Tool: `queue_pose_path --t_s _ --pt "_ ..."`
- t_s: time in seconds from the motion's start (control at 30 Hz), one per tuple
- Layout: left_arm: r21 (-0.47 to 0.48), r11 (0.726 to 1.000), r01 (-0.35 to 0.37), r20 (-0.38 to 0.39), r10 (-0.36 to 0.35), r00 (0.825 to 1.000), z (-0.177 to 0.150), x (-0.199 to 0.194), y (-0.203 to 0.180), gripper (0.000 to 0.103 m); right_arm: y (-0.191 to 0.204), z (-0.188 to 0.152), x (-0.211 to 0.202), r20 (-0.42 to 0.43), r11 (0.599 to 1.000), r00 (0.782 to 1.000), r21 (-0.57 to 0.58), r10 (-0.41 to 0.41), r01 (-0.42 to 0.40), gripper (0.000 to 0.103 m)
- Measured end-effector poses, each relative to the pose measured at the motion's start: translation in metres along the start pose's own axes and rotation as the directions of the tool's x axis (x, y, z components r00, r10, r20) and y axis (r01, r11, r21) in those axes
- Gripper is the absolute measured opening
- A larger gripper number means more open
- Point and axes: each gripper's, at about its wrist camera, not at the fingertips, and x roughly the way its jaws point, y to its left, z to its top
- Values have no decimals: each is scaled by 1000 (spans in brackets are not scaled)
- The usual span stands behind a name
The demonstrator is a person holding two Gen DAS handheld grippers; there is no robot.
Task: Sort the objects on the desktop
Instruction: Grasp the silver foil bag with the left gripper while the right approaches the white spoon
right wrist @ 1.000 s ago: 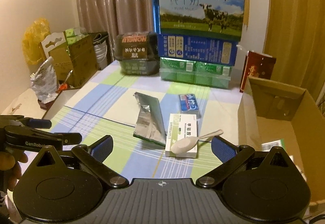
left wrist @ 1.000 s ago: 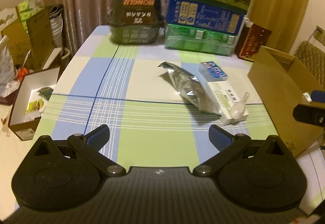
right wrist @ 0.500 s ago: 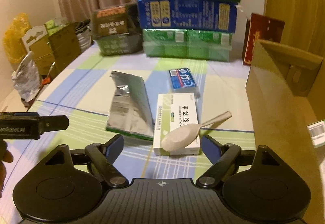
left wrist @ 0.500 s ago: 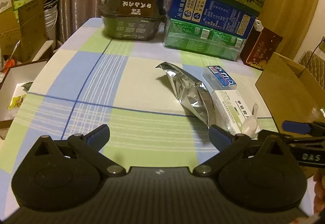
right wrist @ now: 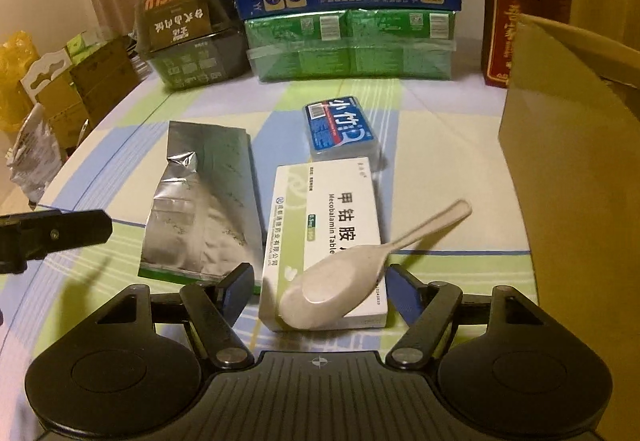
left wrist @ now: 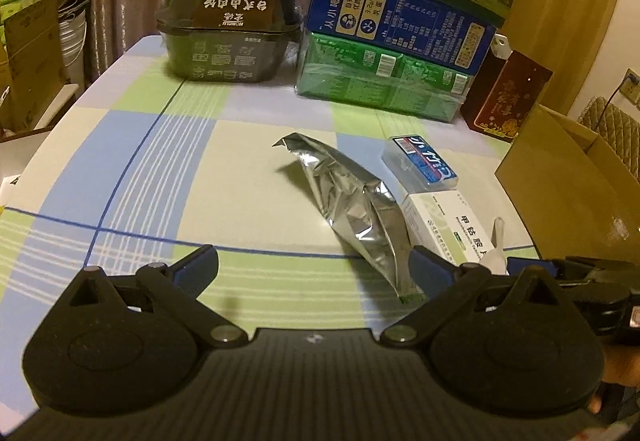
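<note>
The right gripper (right wrist: 320, 285) is positioned low over the near end of the white-and-green cardboard medicine box (right wrist: 324, 241), its blue-padded jaws having just been closing; the box end and the bowl of the pale plastic spoon (right wrist: 340, 285) lying on it sit between the pads, which are not yet seen to press. The straddle suggests the box, or the spoon, is the intended pick. The left gripper (left wrist: 314, 269) is held wide open and empty near the front edge of the checked tablecloth (left wrist: 160, 169), beside the crumpled silver foil pouch (left wrist: 352, 201). A small blue plastic case (right wrist: 342, 129) lies just behind the box. An open brown cardboard carton (right wrist: 560, 161) stands at the right edge, presumably the sorting destination.
</note>
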Motion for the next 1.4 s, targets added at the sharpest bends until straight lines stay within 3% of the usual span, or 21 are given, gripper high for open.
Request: queue_pose_path --t_s 0.93,1.27,1.4 --pt "-4 999 42 -23 -42 999 -2 10 1 99 12 -3 18 -28 998 999 -66 15 -17 68" --pt "-7 991 136 -56 -136 989 11 42 -16 91 4 -1 17 -13 997 1000 -82 -19 18 69" --pt "7 988 153 -92 -152 984 13 59 -25 78 4 -2 17 -10 996 1000 -91 -18 17 69"
